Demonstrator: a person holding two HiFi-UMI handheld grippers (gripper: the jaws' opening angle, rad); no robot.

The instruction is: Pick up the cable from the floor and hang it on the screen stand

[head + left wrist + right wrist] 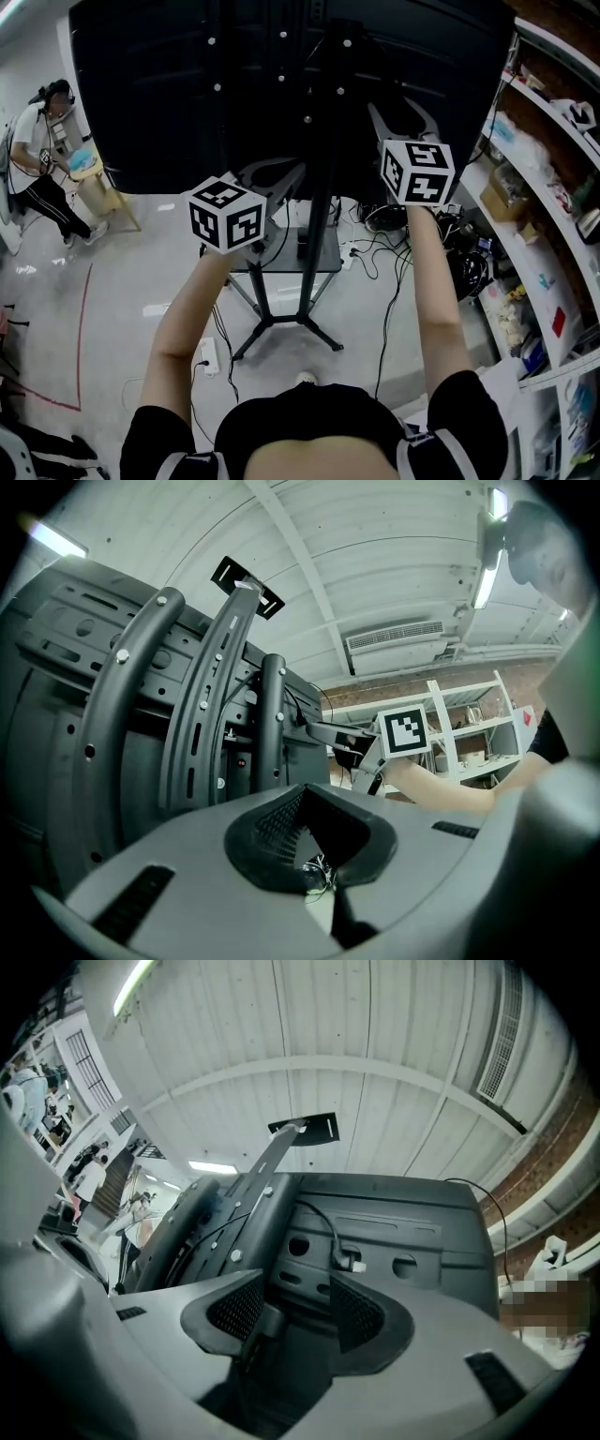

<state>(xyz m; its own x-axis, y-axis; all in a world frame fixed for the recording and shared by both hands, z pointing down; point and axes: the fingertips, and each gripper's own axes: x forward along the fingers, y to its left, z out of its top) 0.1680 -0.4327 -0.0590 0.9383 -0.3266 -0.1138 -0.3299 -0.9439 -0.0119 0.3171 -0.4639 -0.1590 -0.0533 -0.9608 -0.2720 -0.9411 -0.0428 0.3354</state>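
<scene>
Fingers (234, 1309) of right gripper (295, 1286) spread wide, cable (255, 1327) between them, against one pad, not clamped, screen stand (244, 1213) just beyond, left gripper (305, 797) closed, nothing gripped.

Screen stand (322, 225) matt black metal — floor (122, 291) glossy

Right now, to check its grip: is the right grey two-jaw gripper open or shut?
Open: the right gripper's ribbed black pads stand well apart in its own view.

screen (141, 94): top cut off by the picture's edge
shelf (525, 246): right part cut off
speck (317, 880) at the jaws of the left gripper (314, 860): too small to name
</scene>
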